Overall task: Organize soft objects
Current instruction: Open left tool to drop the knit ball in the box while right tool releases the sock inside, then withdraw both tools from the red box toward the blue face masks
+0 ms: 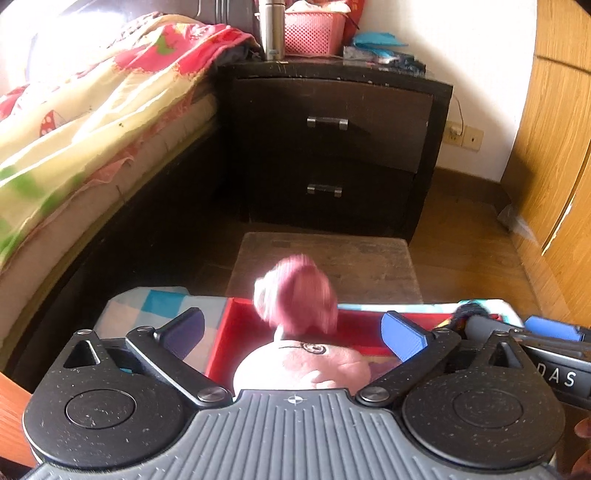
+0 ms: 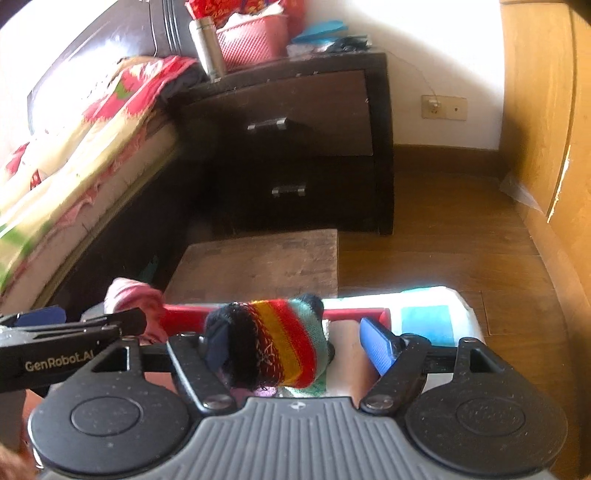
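Pink plush toy [image 1: 295,365], one, sits low between the spread fingers of the left gripper [image 1: 293,334], jaws well apart, touching neither pad; its darker pink blurred top rises above the rim of one red box [image 1: 236,325]. Right gripper [image 2: 295,341]: jaws apart, one rainbow-striped knitted piece [image 2: 275,341] with dark ends lying between them against the left finger; clamped or merely resting, cannot tell. Box stands on a blue-and-white checked cloth [image 1: 162,302]. In the right wrist view the left gripper's side shows at left edge with pink plush beside it. Beyond the box: one low wooden stool [image 1: 332,258] on the wood floor. Farther: one dark nightstand [image 1: 332,140], two drawers, two metal handles. On top: one steel flask [image 1: 271,29], one pink basket [image 1: 314,33]. Bed [image 1: 74,129] at left with floral quilt
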Demonstrator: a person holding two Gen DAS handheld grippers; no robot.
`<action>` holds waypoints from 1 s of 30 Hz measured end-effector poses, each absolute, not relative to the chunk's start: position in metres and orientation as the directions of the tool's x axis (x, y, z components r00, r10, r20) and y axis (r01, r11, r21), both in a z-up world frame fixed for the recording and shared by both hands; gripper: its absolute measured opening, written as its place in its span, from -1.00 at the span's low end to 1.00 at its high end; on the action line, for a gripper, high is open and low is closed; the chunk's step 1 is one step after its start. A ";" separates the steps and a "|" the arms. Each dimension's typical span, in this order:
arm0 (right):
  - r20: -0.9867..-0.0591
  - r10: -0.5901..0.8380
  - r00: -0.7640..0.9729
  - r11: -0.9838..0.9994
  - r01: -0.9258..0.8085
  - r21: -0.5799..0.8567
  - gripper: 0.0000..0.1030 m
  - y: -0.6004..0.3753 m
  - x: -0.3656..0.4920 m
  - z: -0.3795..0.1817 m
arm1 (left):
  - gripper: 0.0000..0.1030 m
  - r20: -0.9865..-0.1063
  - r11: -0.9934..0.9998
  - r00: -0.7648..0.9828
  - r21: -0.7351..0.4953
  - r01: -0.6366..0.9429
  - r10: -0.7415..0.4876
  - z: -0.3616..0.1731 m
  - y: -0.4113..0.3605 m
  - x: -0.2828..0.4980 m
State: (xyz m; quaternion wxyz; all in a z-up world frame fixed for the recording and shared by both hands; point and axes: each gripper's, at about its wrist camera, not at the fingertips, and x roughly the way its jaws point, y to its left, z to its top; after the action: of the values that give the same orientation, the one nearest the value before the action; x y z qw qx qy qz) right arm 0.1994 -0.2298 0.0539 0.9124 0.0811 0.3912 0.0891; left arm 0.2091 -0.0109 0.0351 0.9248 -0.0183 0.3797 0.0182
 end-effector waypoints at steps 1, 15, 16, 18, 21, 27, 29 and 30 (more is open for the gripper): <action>-0.696 0.235 0.678 0.968 -0.100 0.229 0.05 -0.231 0.198 0.056 | 0.89 -0.703 0.998 0.711 -0.037 -0.051 0.011 0.037 -0.009 0.208; -0.661 0.340 0.669 0.922 -0.097 0.375 0.17 -0.248 0.177 0.089 | 0.89 -0.714 0.999 0.700 -0.038 -0.013 -0.018 0.059 -0.013 0.181; -0.656 0.344 0.671 0.919 -0.096 0.383 0.18 -0.249 0.174 0.092 | 0.89 -0.714 0.999 0.700 -0.040 -0.011 -0.021 0.061 -0.012 0.177; -0.656 0.351 0.668 0.915 -0.097 0.391 0.18 -0.251 0.169 0.098 | 0.89 -0.710 0.999 0.704 -0.032 -0.013 -0.014 0.066 -0.012 0.172; -0.647 0.356 0.674 0.914 -0.106 0.392 0.18 -0.253 0.159 0.107 | 0.89 -0.704 1.000 0.710 -0.019 -0.008 -0.008 0.074 -0.014 0.163; -0.618 0.374 0.691 0.901 -0.113 0.419 0.25 -0.261 0.141 0.128 | 0.89 -0.699 1.000 0.716 -0.017 -0.004 -0.009 0.083 -0.018 0.146; -0.611 0.380 0.694 0.898 -0.119 0.423 0.26 -0.262 0.135 0.134 | 0.89 -0.697 1.000 0.717 -0.011 0.001 -0.008 0.084 -0.020 0.141; -0.607 0.380 0.698 0.899 -0.123 0.421 0.26 -0.261 0.132 0.136 | 0.89 -0.696 1.000 0.718 -0.006 0.005 -0.007 0.085 -0.021 0.139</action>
State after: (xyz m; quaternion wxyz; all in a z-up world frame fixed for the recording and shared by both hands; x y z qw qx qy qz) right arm 0.1324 -0.2615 0.1363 0.9043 0.1767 0.3629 0.1391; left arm 0.1391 -0.0209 0.0849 0.9267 -0.0017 0.3757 -0.0033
